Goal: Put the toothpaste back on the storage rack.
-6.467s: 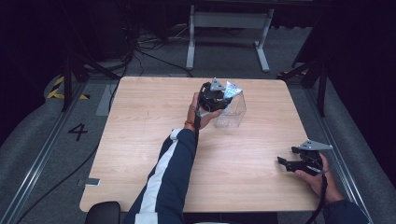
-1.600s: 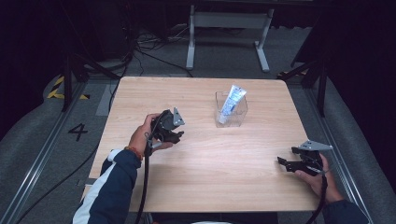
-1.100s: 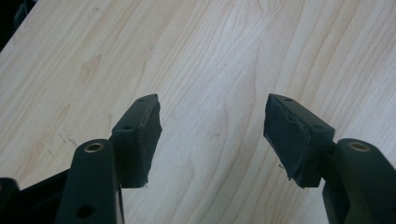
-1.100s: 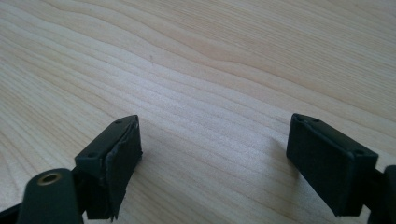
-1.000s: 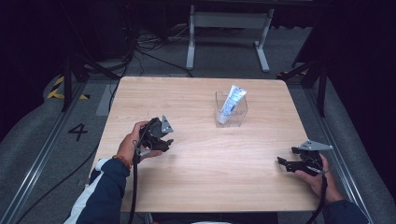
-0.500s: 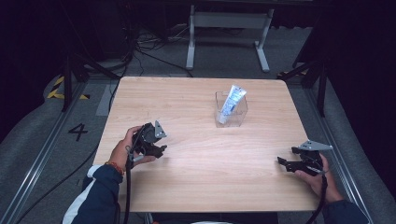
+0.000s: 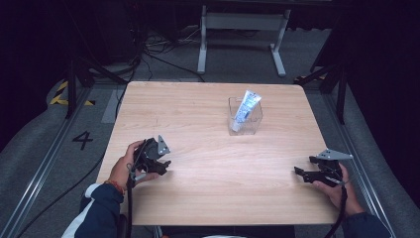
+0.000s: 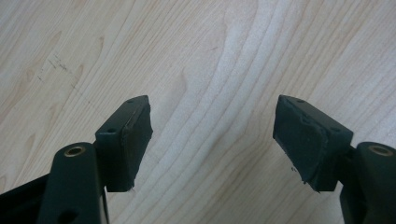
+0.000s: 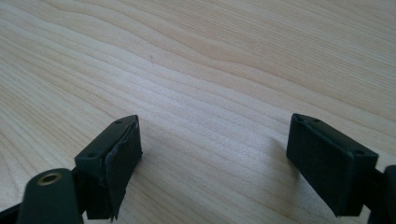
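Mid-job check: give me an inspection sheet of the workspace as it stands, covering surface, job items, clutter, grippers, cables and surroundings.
Surface: light wooden table, bare wood grain under both grippers.
Job's things: clear container at the far centre of the table, with a white and blue tube standing tilted inside it.
Clutter: nothing seen.
Grippers: left gripper near the table's left edge, jaws open and just been opening, nothing between them; right gripper near the right edge, open, empty.
Cables: one cable trails from the left gripper off the near edge; loose floor cables beyond the table.
Surroundings: grey floor with a painted number 4; white metal stand behind.
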`<state>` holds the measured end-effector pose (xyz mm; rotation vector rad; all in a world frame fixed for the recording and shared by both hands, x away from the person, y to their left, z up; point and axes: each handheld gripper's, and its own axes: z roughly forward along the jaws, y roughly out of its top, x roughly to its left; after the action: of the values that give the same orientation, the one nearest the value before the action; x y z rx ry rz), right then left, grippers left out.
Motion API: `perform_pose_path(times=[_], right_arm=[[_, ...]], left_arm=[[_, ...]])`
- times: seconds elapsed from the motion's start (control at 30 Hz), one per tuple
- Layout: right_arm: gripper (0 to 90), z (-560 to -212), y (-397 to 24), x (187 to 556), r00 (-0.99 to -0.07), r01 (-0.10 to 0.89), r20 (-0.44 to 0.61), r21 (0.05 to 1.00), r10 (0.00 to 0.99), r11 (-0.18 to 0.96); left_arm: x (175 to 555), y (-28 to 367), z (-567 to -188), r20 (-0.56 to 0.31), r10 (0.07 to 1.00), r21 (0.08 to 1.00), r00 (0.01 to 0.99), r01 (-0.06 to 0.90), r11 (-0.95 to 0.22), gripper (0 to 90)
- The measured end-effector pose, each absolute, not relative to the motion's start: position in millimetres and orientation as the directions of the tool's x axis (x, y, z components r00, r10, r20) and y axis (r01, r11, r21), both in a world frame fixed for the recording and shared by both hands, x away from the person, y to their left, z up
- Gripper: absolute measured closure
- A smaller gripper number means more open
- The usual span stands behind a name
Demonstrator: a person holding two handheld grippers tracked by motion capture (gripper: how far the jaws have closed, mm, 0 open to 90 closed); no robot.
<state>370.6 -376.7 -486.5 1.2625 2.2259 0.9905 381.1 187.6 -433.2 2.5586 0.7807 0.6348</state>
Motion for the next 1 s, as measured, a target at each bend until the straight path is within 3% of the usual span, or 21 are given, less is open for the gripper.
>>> perform_pose_path(times=[0.5,0.77,1.0], right_arm=[[18.0,-486.5,-376.6,370.4,-0.515,0.578,0.005,0.741,0.857,0.343],[18.0,-486.5,-376.7,370.2,-0.515,0.577,0.004,0.741,0.857,0.343],[18.0,-486.5,-376.7,370.2,-0.514,0.578,0.004,0.741,0.858,0.343]], left_arm=[[363.0,208.8,-449.1,0.282,0.635,0.509,0.719,0.449,-0.734,27.3],[356.6,229.7,-450.5,0.219,0.686,0.563,0.694,0.484,-0.67,26.7],[349.7,242.0,-460.4,0.19,0.699,0.555,0.689,0.513,-0.656,24.7]])
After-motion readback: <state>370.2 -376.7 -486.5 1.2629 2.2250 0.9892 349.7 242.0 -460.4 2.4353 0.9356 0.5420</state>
